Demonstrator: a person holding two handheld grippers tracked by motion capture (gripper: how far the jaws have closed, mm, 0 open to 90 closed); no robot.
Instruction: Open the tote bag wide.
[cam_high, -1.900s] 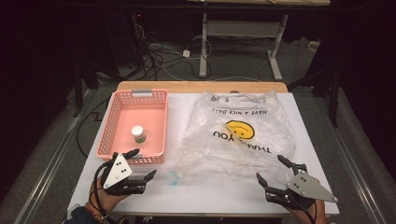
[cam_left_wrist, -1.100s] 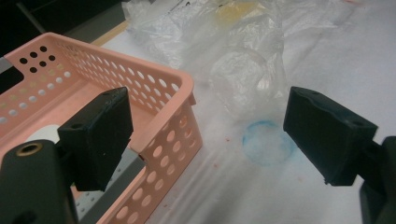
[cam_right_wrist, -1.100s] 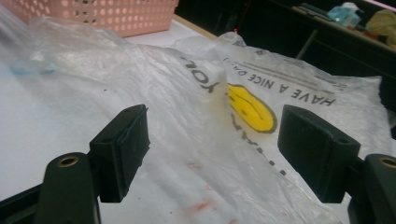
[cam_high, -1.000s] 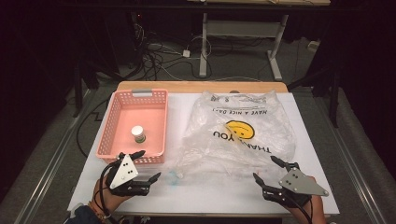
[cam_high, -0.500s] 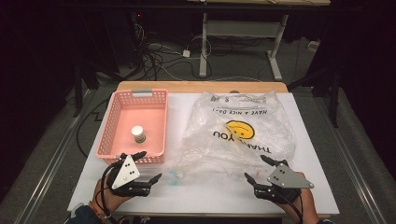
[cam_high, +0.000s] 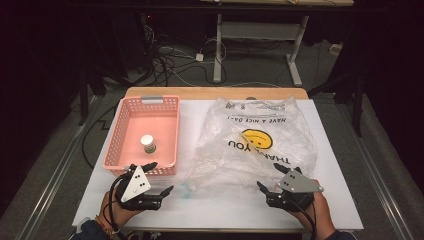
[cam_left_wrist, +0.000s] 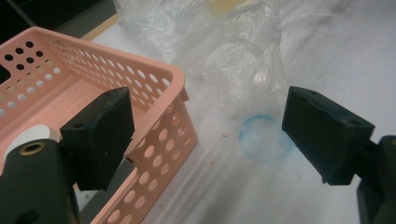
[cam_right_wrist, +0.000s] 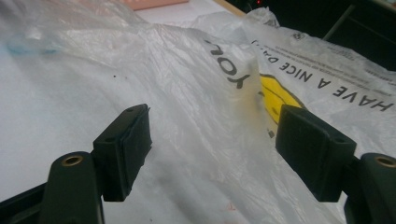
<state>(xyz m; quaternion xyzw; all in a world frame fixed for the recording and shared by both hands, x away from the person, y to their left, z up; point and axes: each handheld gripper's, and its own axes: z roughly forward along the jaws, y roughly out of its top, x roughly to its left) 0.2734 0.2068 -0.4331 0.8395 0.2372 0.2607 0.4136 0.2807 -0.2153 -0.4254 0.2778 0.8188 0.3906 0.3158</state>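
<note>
A clear plastic bag (cam_high: 260, 140) with a yellow smiley and "THANK YOU" print lies spread on the white table (cam_high: 220, 210). My right gripper (cam_high: 268, 176) is open at the bag's near edge, and its jaws straddle the crinkled film (cam_right_wrist: 210, 93). My left gripper (cam_high: 161, 176) is open at the near right corner of a pink basket (cam_high: 142, 132). One of its jaws is by the basket's corner rim (cam_left_wrist: 177, 79). The other is near a small blue-tinted clear disc (cam_left_wrist: 265, 137) at the bag's left edge. A small white-topped jar (cam_high: 148, 144) stands in the basket.
The table's wooden far edge (cam_high: 215, 93) lies behind the basket and the bag. Dark floor with cables and a desk frame (cam_high: 220, 45) lies beyond. Bare white table runs along the front between the two hands.
My right gripper has moved left and forward to the bag's near edge. My left gripper has shifted slightly right beside the basket's corner. Both stay open.
</note>
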